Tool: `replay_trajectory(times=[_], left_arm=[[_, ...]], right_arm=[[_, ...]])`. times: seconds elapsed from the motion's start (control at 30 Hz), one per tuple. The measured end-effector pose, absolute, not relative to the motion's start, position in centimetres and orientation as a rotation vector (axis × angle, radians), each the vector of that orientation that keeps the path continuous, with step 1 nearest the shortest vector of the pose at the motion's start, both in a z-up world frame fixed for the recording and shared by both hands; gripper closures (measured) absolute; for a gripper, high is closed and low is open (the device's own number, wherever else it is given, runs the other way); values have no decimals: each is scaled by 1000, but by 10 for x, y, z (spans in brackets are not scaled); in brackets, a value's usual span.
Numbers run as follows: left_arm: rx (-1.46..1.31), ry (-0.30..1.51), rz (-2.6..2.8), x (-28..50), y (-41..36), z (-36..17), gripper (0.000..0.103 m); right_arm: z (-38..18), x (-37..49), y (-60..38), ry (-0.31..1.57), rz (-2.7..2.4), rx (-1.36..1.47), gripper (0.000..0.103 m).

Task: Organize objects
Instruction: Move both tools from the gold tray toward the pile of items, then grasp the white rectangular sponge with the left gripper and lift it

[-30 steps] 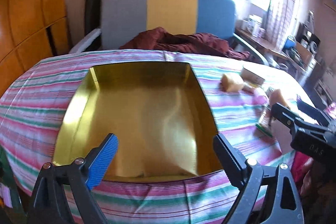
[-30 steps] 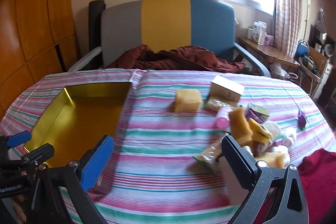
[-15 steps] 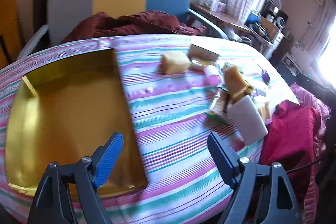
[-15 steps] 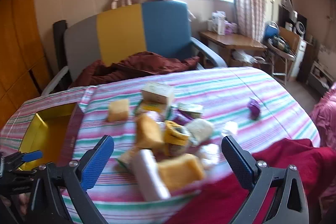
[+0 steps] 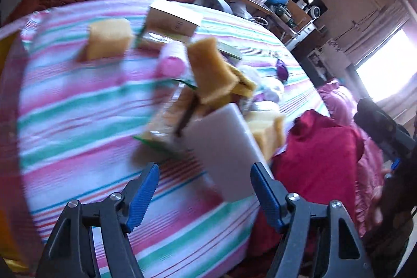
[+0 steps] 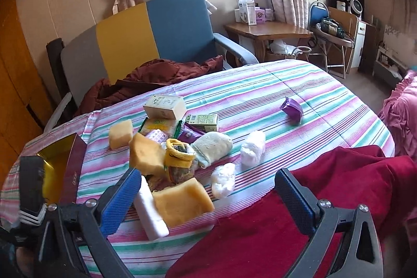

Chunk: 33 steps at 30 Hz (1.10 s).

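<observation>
Several small objects lie heaped on the striped tablecloth [image 6: 286, 85]: yellow sponges [image 6: 182, 202], a white block [image 5: 224, 145], a cream box [image 6: 164, 106], socks [image 6: 212, 149] and cotton wads [image 6: 252, 147]. My left gripper [image 5: 204, 189] hangs tilted down over the near end of the white block. Its jaws are closing, the block's end reaches in between them beside the right finger, and no pad presses on it. My right gripper [image 6: 208, 199] stands open just above the nearest yellow sponge and the white block [image 6: 149, 210]. The left wrist view is blurred.
An open gold-lined box [image 6: 56, 168] stands at the table's left end. A red cloth [image 6: 312, 212] drapes over the near right edge. A purple wrapper [image 6: 292, 107] lies apart on the right. A grey, yellow and blue chair [image 6: 156, 30] with a dark red garment stands behind.
The left view has swung right from the gold box to the heap and dipped toward the white block, with its jaws narrower. The right gripper also moved right, over the heap's near side.
</observation>
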<state>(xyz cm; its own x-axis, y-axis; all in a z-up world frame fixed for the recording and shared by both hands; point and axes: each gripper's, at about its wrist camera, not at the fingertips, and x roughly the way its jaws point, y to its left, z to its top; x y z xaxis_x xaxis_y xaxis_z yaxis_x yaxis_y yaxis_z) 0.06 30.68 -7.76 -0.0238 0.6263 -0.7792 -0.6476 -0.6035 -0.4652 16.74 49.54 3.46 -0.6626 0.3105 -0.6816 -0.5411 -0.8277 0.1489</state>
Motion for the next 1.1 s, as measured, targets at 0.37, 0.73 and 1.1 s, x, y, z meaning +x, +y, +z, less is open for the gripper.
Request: replay_trajectory(times=[0.37,0.73,1.1], left_arm=[[-1449,-79,1692,-5,345,-105,30],[-1389,-82,1626,0,343,-106,41],[-1288,-22,1689,-11,296,-81,41]], right_arm=[[19,165,508,516,2447,-961,0],[15,158,506,494,2450,-1001,0],[16,107,477,432,2566,-1090,0]])
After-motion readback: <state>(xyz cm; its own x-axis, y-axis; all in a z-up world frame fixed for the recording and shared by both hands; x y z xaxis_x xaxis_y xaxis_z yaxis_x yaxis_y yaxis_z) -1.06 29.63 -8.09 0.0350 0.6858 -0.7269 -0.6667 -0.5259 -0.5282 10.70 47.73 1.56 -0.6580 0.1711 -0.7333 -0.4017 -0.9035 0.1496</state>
